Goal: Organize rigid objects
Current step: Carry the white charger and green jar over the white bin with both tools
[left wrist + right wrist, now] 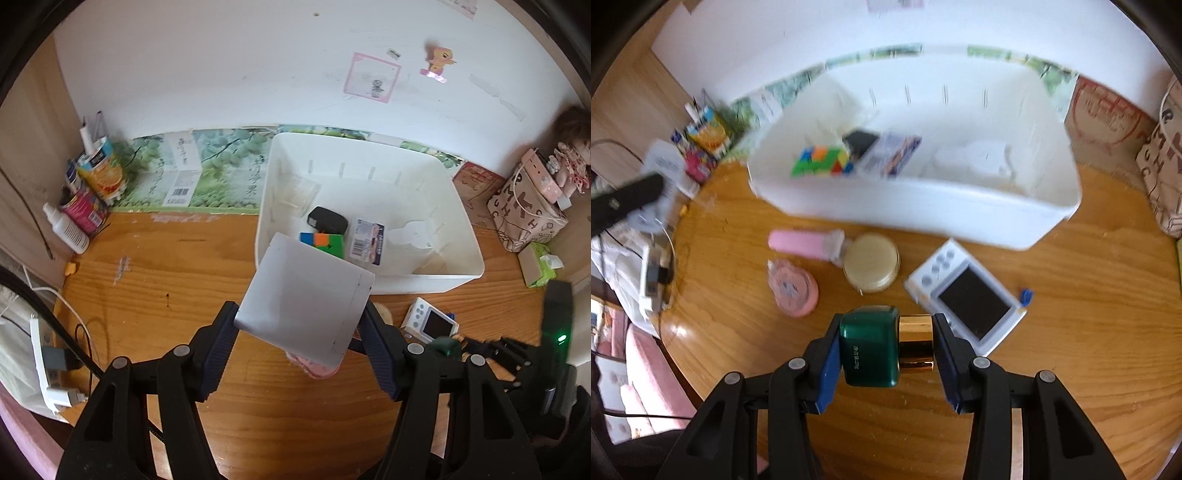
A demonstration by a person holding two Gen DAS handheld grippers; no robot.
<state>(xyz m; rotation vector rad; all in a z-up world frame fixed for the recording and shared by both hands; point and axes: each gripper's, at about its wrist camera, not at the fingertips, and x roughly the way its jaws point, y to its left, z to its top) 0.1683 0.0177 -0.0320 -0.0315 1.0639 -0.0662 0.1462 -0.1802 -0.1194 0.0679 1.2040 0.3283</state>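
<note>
The bin (369,284) already held a puzzle cube (325,243), a black device (328,219) and a packet (367,240). The left gripper (299,339) clamped a white box (306,295) near the bin's rim; the right gripper (886,347) clamped a green bottle (870,347) above the table (1071,332). A handheld console (967,299), jar (871,262) and pink items (794,284) remained outside. Motion blur obscured labels.

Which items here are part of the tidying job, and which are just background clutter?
Job items: white bin; white box in left gripper; green bottle in right gripper; handheld console; round tin; pink tape.

Background: patterned bag; doll; power strip.
</note>
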